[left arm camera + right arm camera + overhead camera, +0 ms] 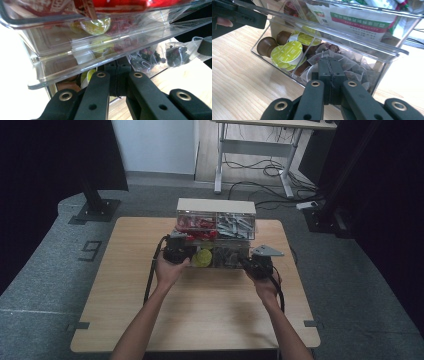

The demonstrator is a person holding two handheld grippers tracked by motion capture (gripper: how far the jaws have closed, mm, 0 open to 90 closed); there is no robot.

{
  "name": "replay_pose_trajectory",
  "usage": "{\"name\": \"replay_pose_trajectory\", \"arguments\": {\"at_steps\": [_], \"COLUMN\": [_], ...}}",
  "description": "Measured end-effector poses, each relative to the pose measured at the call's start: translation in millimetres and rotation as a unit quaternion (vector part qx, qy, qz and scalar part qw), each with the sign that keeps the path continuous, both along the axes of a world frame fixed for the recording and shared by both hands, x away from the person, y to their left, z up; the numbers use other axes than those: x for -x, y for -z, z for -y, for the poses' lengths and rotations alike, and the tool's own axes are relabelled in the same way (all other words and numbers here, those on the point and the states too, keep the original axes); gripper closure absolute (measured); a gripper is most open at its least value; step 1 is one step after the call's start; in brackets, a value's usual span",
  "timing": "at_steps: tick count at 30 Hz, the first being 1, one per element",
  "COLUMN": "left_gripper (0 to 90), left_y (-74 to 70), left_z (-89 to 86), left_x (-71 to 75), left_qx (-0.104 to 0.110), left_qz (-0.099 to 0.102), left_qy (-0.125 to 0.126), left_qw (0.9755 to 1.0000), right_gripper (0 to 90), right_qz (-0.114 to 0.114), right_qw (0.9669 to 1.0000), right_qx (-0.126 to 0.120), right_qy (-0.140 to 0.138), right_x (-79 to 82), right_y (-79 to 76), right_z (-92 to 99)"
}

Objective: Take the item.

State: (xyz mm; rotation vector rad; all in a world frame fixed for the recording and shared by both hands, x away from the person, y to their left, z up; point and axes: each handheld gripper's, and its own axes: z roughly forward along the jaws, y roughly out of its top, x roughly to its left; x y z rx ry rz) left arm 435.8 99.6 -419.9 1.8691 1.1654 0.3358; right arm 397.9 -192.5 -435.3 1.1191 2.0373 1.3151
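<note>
1. Right now my left gripper (186, 251) and my right gripper (248, 262) both sit at the front of the clear drawer box (216, 232), in the middle of the bench (200, 305). The jaws on both are shut tight, with nothing between them.

2. Up close, the left gripper view shows my black jaws just under the front lip of a clear drawer (75, 67). The right gripper view shows my jaws against the clear wall of the bottom drawer (274, 62).

3. I think the box is stiff, smooth plastic. It looks slippery and could crack if I squeeze hard. It is full, so it may be a bit heavy. I would take a drawer by its front lip and pull slow and straight.

4. Inside, the right gripper view shows green-topped coffee pods (290, 52) and tea bags (354, 72). The high view is too small for that.

5. Farther off, the high view shows the whole box with red packets (196, 224) and grey packets (235, 225) up top. It also shows the cream lid (216, 205) and a desk (260, 150) behind.
</note>
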Motion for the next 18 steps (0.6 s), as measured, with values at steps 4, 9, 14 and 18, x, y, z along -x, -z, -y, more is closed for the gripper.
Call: {"name": "replay_pose_trajectory", "arguments": {"at_steps": [4, 9, 14, 18], "left_gripper": [90.0, 90.0, 90.0, 90.0], "left_y": [1.0, 0.9, 0.4, 0.4], "left_z": [0.9, 1.0, 0.7, 0.7], "left_x": [-0.4, -0.6, -0.2, -0.2], "left_qx": [0.000, -0.001, -0.001, 0.000], "left_qz": [-0.002, -0.002, -0.001, -0.001], "left_qy": [0.000, -0.001, -0.002, -0.001], "left_qw": [1.0000, 1.0000, 1.0000, 1.0000], "right_gripper": [89.6, 89.6, 89.6, 89.5], "right_qz": [0.004, 0.006, 0.006, 0.007], "right_qw": [1.0000, 0.9999, 0.9998, 0.9998], "right_qx": [-0.001, -0.001, -0.004, -0.006], "right_qy": [0.005, 0.009, 0.016, 0.020], "right_x": [1.7, 3.1, 4.9, 6.4], "right_y": [-1.4, -1.8, -2.3, -2.9], "right_z": [5.9, 12.3, 20.7, 26.2]}}
